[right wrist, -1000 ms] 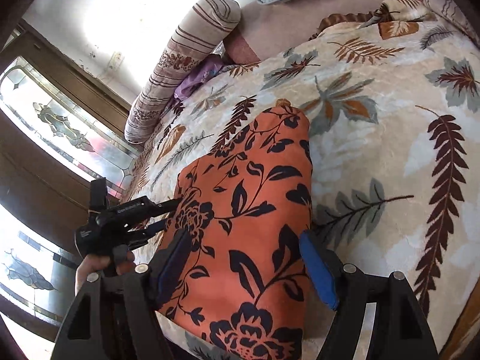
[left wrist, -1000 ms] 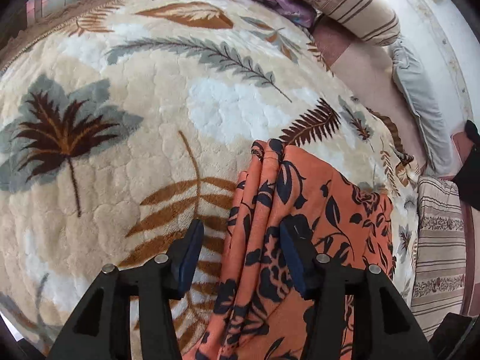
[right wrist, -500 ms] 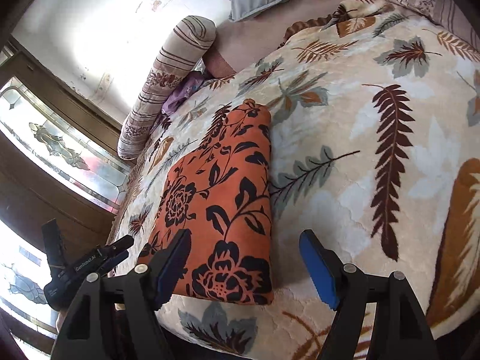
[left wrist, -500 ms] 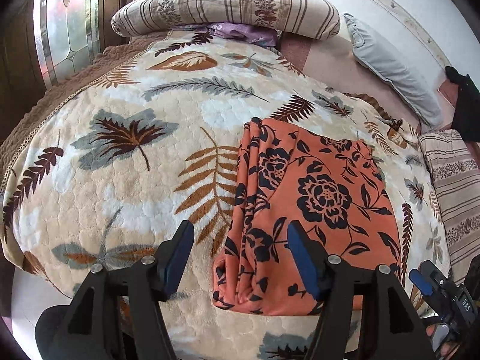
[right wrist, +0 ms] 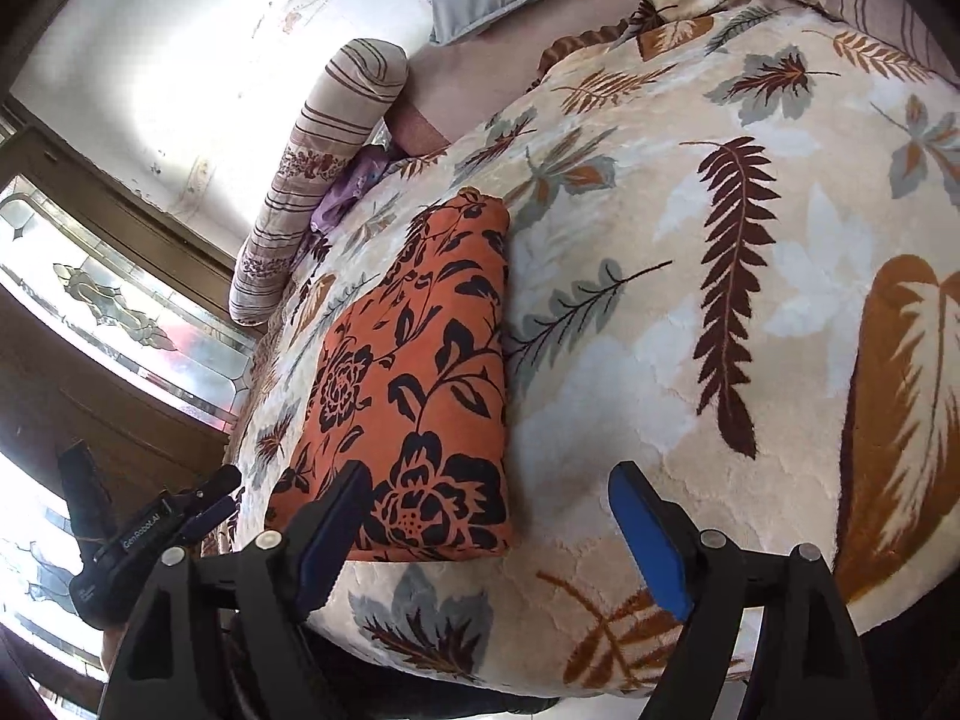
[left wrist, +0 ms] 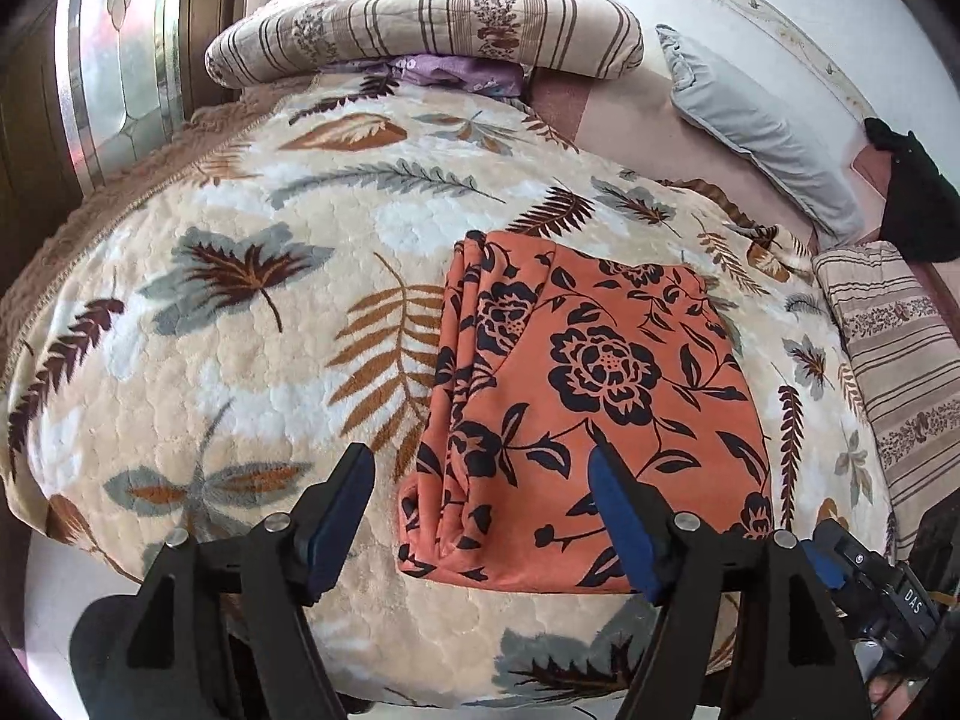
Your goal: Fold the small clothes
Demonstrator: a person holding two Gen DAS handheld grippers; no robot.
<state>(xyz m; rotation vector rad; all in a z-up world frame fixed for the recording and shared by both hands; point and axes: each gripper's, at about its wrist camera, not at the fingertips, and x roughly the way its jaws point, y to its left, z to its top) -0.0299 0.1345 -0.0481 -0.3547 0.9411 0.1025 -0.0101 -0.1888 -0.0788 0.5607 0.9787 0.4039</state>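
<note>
- While both claws hang above the near edge of the bed, the folded orange garment [left wrist: 594, 396] lies flat on the leaf-patterned blanket [left wrist: 240, 312], a neat rectangle printed with black flowers.
- Seen from the left wrist, the garment's stacked folded edges run along its left side, and its near end sits close to the blanket's front edge.
- The left claw [left wrist: 480, 510] stands wide apart with nothing between its blue pads; its right finger overlaps the garment in the picture, but whether it touches the cloth I cannot tell.
- The right claw [right wrist: 489, 528] is likewise spread wide and holds nothing; its left finger [right wrist: 330, 531] shows over the garment's near corner, and its right finger is over bare blanket.
- From the right wrist view the garment [right wrist: 420, 372] lies left of centre, with a broad stretch of blanket [right wrist: 750, 300] to its right.
- A striped bolster [left wrist: 420, 30] lies across the far end of the bed, with a purple cloth [left wrist: 450, 69] tucked just beneath it.
- A grey pillow [left wrist: 756, 126] rests against the pale wall at the far right, near a black item [left wrist: 918, 210] I cannot identify.
- A striped folded quilt [left wrist: 894, 372] lies along the right side of the bed.
- A dark wooden panel with patterned glass [right wrist: 108, 306] stands beside the bed on the left.
- Each wrist view catches the other claw at its lower corner: the right one [left wrist: 870, 576] in the left view, the left one [right wrist: 150, 534] in the right view.
</note>
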